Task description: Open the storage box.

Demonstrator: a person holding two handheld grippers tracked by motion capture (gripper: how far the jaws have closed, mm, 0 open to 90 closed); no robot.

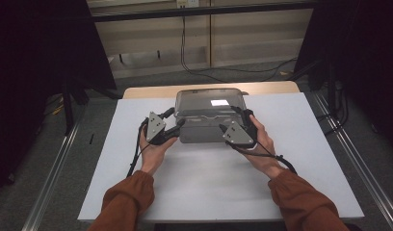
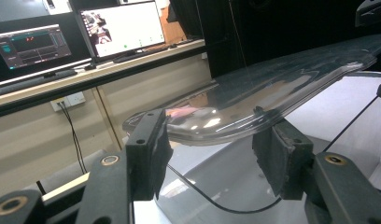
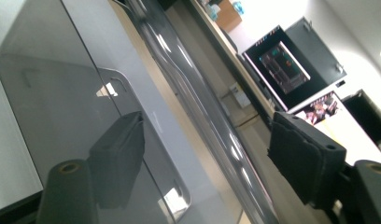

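Both tools flank my clear, grey-tinted plastic lidded box [image 1: 210, 115]: left tool [image 1: 177, 126] straddles its lid rim without pinching, right tool [image 1: 228, 126] stands open.

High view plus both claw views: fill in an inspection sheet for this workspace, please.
Surface: white tabletop, bare around the box.
Job's things: clear plastic box with a clear lid, at the far middle of the table.
Clutter: nothing seen.
Grippers: left claw open, its pads straddling the lid's rim without pressing; right claw open, one pad seen through the box wall, the rim between the pads.
Cables: black cable trailing from the left claw; another from the right; wall cables behind.
Surroundings: monitors on a bench, black curtains.
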